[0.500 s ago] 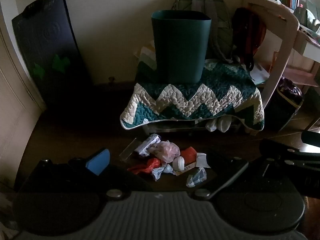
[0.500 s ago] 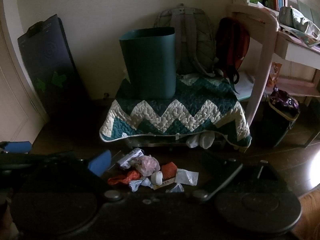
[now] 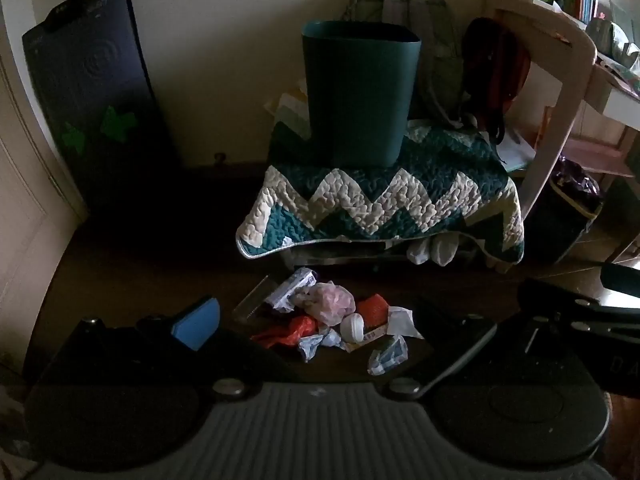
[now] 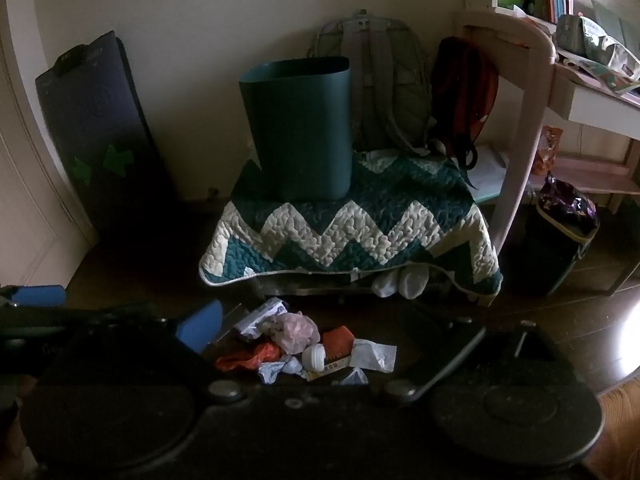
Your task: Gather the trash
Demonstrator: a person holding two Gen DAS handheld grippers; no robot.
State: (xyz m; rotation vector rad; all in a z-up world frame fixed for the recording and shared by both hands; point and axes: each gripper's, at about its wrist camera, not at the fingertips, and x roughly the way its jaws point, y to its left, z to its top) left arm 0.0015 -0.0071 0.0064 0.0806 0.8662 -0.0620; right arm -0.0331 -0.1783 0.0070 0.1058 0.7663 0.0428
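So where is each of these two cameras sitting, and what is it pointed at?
Left wrist view: rides the left gripper, angled down at the trash pile on the floor; its own open fingers frame it, and the other gripper shows at the right edge.
Right wrist view: rides the right gripper, angled down at the pile too; its open fingers show, the left gripper at the left edge.
Both share: the green bin on the quilt.

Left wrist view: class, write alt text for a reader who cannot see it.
A small pile of trash lies on a dark floor between the open left tongs, which hold nothing. Behind it, a dark green bin stands upright on a zigzag quilt.
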